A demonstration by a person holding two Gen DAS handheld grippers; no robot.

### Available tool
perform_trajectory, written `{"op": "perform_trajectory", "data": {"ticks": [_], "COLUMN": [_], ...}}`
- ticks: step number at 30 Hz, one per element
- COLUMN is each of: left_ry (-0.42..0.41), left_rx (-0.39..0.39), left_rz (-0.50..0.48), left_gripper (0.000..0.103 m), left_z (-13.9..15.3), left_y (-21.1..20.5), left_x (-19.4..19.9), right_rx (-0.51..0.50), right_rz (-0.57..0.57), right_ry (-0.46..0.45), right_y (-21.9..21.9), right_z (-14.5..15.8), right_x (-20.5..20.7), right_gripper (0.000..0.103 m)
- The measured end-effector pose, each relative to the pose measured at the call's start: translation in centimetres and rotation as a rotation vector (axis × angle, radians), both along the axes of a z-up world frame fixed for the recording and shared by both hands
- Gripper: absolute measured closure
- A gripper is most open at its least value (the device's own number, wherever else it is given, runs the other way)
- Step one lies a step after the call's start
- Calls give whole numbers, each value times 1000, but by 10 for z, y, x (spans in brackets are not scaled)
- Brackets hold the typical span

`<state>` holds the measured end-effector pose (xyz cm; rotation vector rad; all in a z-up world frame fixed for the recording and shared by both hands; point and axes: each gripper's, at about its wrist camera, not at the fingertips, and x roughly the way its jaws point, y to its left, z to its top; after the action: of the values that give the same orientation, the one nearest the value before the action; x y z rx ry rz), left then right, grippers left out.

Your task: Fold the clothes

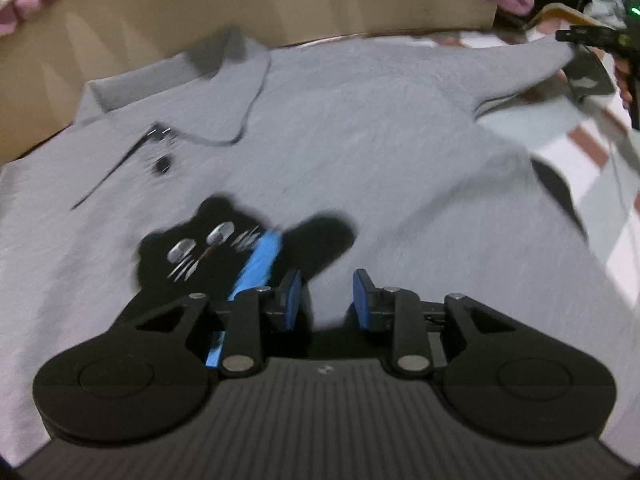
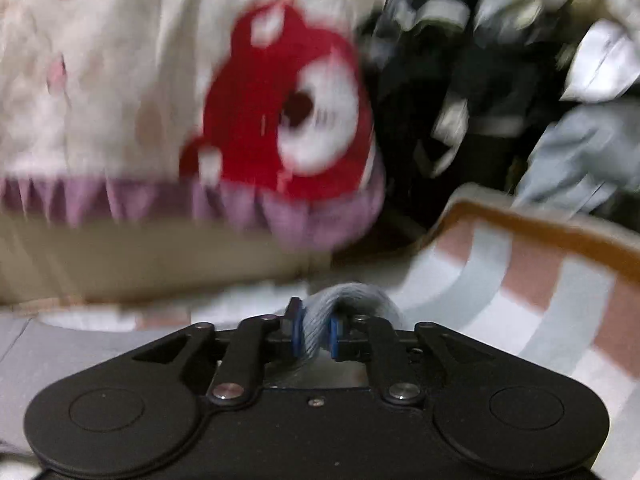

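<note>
**Left wrist view: polo shirt flat, right tongs pinching its sleeve**

Left wrist view: grey polo shirt lies spread front-up on a striped sheet, collar toward 10 o'clock, black cat print with a blue stripe at 7 o'clock of centre. Left tongs hang over the shirt's chest just right of the print, blue pads spread apart, nothing between them, only grey fabric beneath. One sleeve is pulled out toward 2 o'clock, its tip at the right tongs, partly seen at the frame edge.

Right wrist view: right tongs pressed together on a bunched fold of grey shirt fabric, which bulges out ahead of the pads. Striped sheet runs off toward 3 o'clock. Blurred cream cloth with a red print and purple frill at 11 o'clock; a dark pile of clothes at 1 o'clock. Both views are motion-blurred.
</note>
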<state>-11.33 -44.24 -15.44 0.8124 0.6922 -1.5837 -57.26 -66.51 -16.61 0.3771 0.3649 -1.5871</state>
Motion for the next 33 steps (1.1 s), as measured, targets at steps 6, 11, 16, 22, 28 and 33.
{"op": "perform_trajectory", "data": {"ticks": [6, 11, 16, 22, 28, 33], "left_ry": [-24, -22, -52, -71, -36, -5], "left_rx": [17, -28, -75, -78, -67, -89], "left_rz": [110, 224, 323, 416, 496, 550], "left_gripper": [53, 53, 53, 53, 53, 53], "left_z": [6, 0, 5, 9, 9, 15], "left_y": [24, 36, 43, 53, 65, 72], "left_x": [35, 57, 69, 91, 115, 127], "right_rx": [70, -163, -459, -224, 196, 79], "right_rz": [-64, -5, 155, 13, -222, -130], "right_ry": [-88, 228, 724, 638, 147, 126], "right_y": [-4, 30, 72, 42, 15, 54], "right_z": [-23, -3, 2, 2, -20, -2], "right_x": [-16, 29, 88, 44, -36, -1], "right_gripper": [86, 87, 88, 73, 60, 45]}}
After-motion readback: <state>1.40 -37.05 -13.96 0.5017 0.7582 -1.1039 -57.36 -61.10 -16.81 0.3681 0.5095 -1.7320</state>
